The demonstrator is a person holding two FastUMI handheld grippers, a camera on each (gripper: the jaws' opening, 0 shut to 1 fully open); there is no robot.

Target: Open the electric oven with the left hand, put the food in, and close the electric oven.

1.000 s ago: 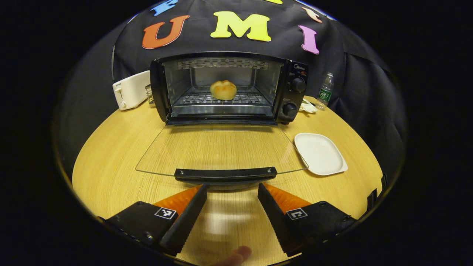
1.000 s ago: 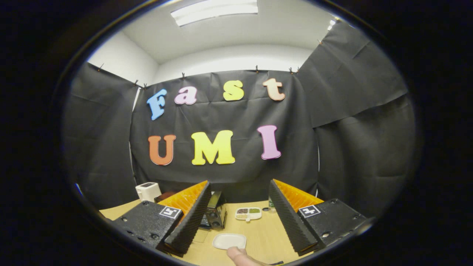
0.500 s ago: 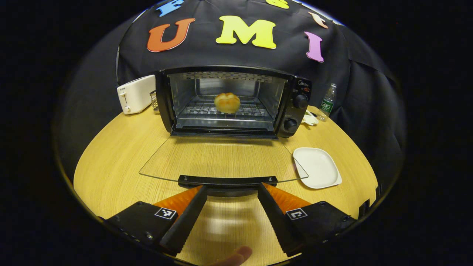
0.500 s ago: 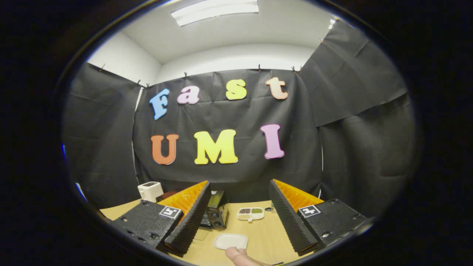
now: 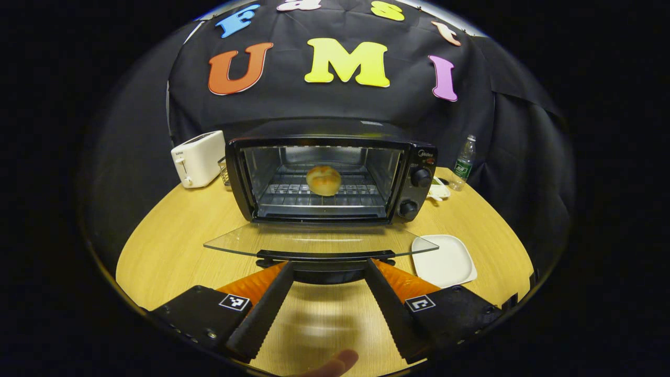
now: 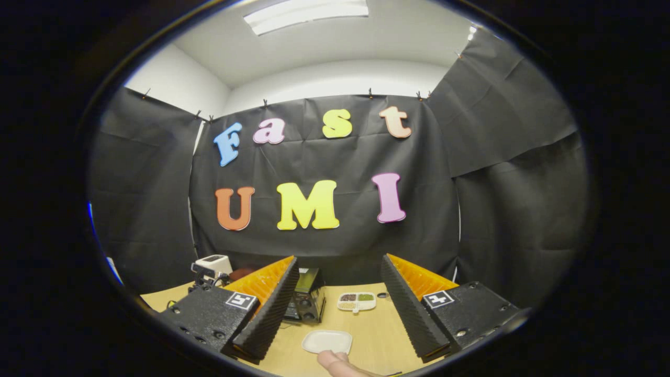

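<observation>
table (image 5: pixel 172 251): pale wood, round-edged, under both claws
oven (image 5: pixel 335 175): black, straight ahead of the left claw, standing on the table, cavity showing
oven door (image 5: pixel 320 242): glass, hanging out flat toward the left claw, its dark handle (image 5: pixel 324 257) just past the fingertips
bun (image 5: pixel 323 180): golden, on the wire rack inside the oven, about mid-cavity
left claw (image 5: pixel 325 273): fingers spread apart, gripping nothing, tips on either side of the handle; whether they touch it i cannot tell
right claw (image 6: pixel 339 285): held high above the table, fingers spread wide, gripping nothing
white plate (image 5: pixel 444 259): bare, ahead and right of the left claw, beside the door's right corner
toaster (image 5: pixel 198 158): white, ahead and left of the left claw, next to the oven
water bottle (image 5: pixel 462 163): upright, far right, behind the oven
snack tray (image 6: pixel 356 301): small divided dish, seen between the right claw's fingers
fingertip (image 6: pixel 335 361): person's, at the bottom edge below the right claw
</observation>
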